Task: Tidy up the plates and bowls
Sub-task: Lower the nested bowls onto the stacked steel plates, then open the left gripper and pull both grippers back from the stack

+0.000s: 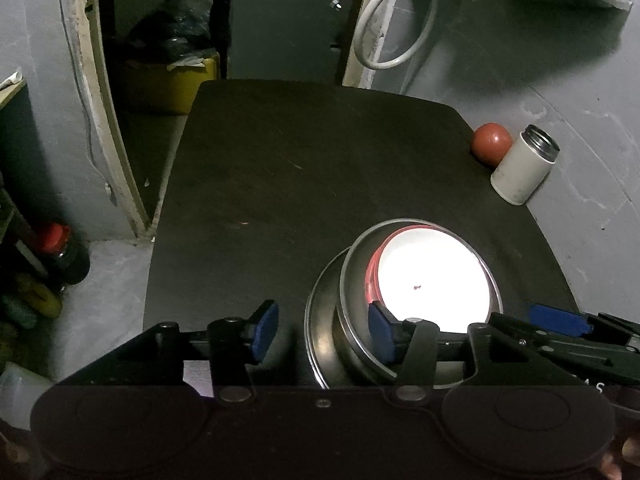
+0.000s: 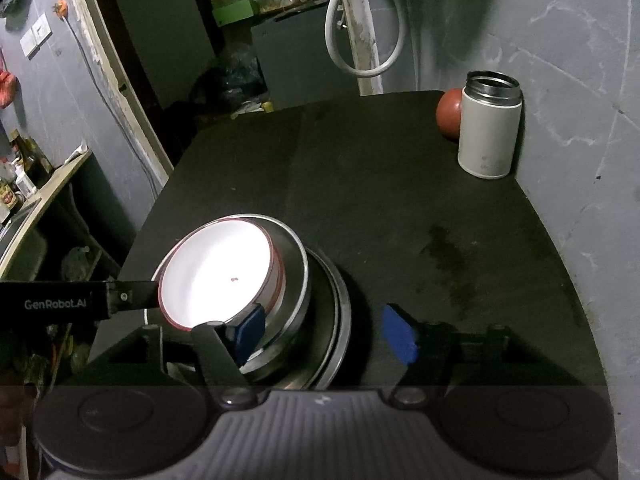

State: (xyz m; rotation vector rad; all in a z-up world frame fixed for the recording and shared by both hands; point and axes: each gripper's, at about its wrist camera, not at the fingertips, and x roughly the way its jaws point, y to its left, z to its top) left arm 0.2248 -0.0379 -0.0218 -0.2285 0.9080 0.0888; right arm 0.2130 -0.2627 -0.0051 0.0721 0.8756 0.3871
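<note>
Two grippers flank one nested stack near the counter's [image 2: 400, 208] front edge: a white bowl with a red rim [image 2: 218, 270] sits inside a steel bowl [image 2: 294, 280], which rests on a steel plate [image 2: 340, 320]. My left gripper [image 1: 324, 334] has its jaws apart, the right pad over the steel bowl's near rim, the left pad over bare counter. My right gripper [image 2: 328, 332] also has its jaws apart, its left pad at the bowl's wall, its right pad clear of the stack. So the stack lies between my two tools, right of the left one and left of the right one, about equally near. A white flask [image 2: 488, 128] and a red ball [image 2: 448, 114] stand at the far right corner.
</note>
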